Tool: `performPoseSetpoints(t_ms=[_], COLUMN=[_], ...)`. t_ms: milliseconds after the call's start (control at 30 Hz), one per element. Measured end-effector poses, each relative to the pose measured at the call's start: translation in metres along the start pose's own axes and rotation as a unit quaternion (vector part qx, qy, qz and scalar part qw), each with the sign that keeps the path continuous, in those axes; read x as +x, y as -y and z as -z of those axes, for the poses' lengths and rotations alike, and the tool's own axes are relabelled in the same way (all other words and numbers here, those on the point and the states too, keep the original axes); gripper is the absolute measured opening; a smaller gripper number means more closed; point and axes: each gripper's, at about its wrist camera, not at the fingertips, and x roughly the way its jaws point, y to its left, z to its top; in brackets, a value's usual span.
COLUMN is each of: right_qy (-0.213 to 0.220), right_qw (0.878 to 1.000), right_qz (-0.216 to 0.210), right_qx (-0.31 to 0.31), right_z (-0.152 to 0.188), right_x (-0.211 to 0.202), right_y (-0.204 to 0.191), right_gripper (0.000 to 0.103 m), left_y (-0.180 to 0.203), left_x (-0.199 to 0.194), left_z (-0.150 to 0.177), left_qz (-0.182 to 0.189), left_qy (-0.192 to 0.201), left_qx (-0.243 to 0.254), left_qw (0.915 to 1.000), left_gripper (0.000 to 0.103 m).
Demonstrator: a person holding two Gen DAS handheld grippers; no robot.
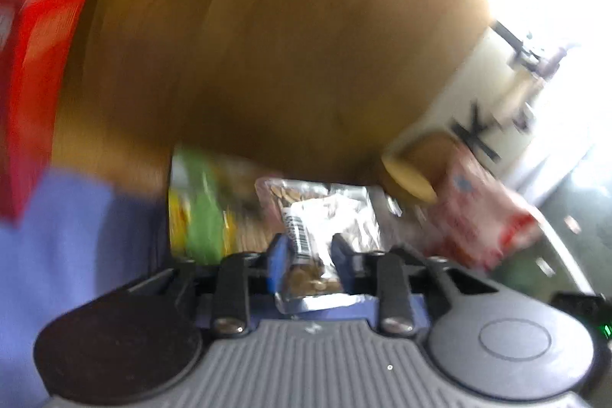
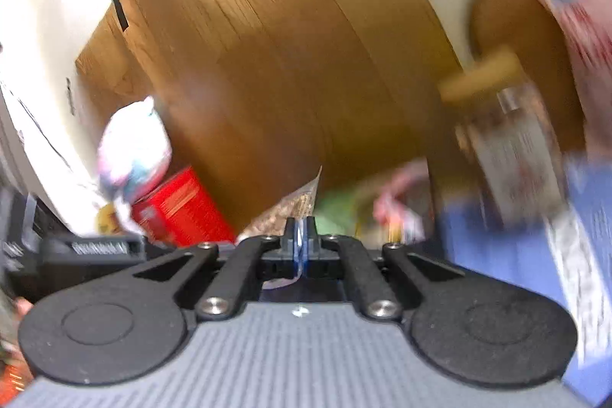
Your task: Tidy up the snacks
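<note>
My left gripper (image 1: 310,243) is shut on a clear snack packet (image 1: 321,217) with a barcode label and nuts or seeds inside, held between the blue pads. My right gripper (image 2: 301,224) is shut on the thin edge of a clear snack bag (image 2: 294,203) with brownish contents. Both views are motion-blurred. A green and yellow snack bag (image 1: 199,205) lies behind the left gripper and also shows in the right wrist view (image 2: 336,207). A red box (image 1: 34,71) is at the far left, and it shows in the right wrist view (image 2: 179,209) too.
A wooden table top (image 1: 267,44) fills both views. A pink and red packet (image 1: 478,213) hangs at the right. A white and pastel bag (image 2: 134,148) sits above the red box. A blue cloth (image 1: 76,236) covers the lower left. A white box (image 1: 485,102) with black marks stands at the right.
</note>
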Motion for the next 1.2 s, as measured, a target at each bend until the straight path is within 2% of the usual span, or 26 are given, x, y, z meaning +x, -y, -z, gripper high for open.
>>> performPoseSetpoints(t_ms=[33, 67, 100, 133, 200, 267, 333, 433, 500, 567, 600, 633, 700, 733, 800, 933, 1100, 1200], right_qy=[-0.006, -0.010, -0.011, -0.012, -0.024, -0.042, -0.065, -0.093, -0.120, -0.134, -0.138, -0.137, -0.136, -0.136, -0.134, -0.117, -0.110, -0.108], right_qw=[1.000, 0.998, 0.995, 0.996, 0.999, 0.998, 0.995, 0.989, 0.984, 0.985, 0.985, 0.985, 0.984, 0.984, 0.982, 0.986, 0.984, 0.985], right_qz=[0.017, 0.046, 0.074, 0.071, 0.029, 0.041, 0.058, 0.071, 0.057, 0.053, 0.051, 0.054, 0.054, 0.046, 0.041, 0.063, 0.079, 0.072], right_qx=[-0.021, -0.047, -0.060, -0.051, -0.008, 0.018, 0.045, 0.090, 0.116, 0.095, 0.090, 0.088, 0.097, 0.109, 0.127, 0.105, 0.113, 0.116], right_z=[-0.001, 0.001, 0.006, 0.011, 0.024, 0.039, 0.053, 0.065, 0.073, 0.076, 0.078, 0.080, 0.084, 0.086, 0.091, 0.101, 0.125, 0.134], right_x=[0.013, 0.021, 0.021, 0.014, -0.007, -0.021, -0.025, -0.012, -0.001, 0.001, 0.001, -0.002, -0.009, -0.011, -0.024, -0.069, -0.124, -0.149], right_y=[0.000, -0.002, -0.001, 0.004, 0.024, 0.040, 0.056, 0.075, 0.080, 0.069, 0.064, 0.060, 0.055, 0.055, 0.052, 0.036, 0.027, 0.026], right_gripper=[0.027, 0.034, 0.037, 0.037, 0.036, 0.035, 0.035, 0.036, 0.034, 0.025, 0.023, 0.022, 0.021, 0.015, 0.015, 0.014, 0.014, 0.020], left_y=[-0.004, -0.008, -0.014, -0.020, -0.025, -0.027, -0.027, -0.028, -0.031, -0.030, -0.022, -0.014, -0.009, -0.008, -0.007, 0.009, 0.040, 0.051], left_x=[0.010, 0.020, 0.025, 0.022, 0.006, -0.006, -0.005, 0.015, 0.033, 0.037, 0.037, 0.035, 0.035, 0.036, 0.036, 0.030, 0.007, -0.008], left_z=[-0.007, -0.011, -0.011, -0.007, 0.009, 0.030, 0.055, 0.085, 0.099, 0.110, 0.113, 0.115, 0.119, 0.120, 0.125, 0.139, 0.175, 0.190], left_qz=[-0.013, -0.033, -0.056, -0.048, 0.002, 0.019, 0.038, 0.028, 0.017, 0.027, 0.014, 0.001, 0.000, 0.005, 0.017, 0.032, 0.044, 0.050], left_qy=[0.008, 0.004, -0.008, -0.012, -0.009, -0.014, -0.050, -0.097, -0.127, -0.118, -0.113, -0.114, -0.123, -0.133, -0.143, -0.160, -0.173, -0.179], left_qx=[-0.001, -0.004, -0.015, -0.025, -0.014, -0.004, -0.002, -0.013, -0.036, -0.037, -0.014, 0.002, 0.010, 0.007, -0.004, 0.005, 0.068, 0.086], left_qw=[0.9999, 0.9994, 0.9983, 0.9985, 0.9999, 0.9997, 0.9980, 0.9948, 0.9911, 0.9920, 0.9934, 0.9934, 0.9924, 0.9911, 0.9895, 0.9865, 0.9815, 0.9788], left_gripper=[0.050, 0.050, 0.047, 0.047, 0.046, 0.047, 0.047, 0.047, 0.047, 0.045, 0.043, 0.038, 0.032, 0.027, 0.028, 0.029, 0.030, 0.032])
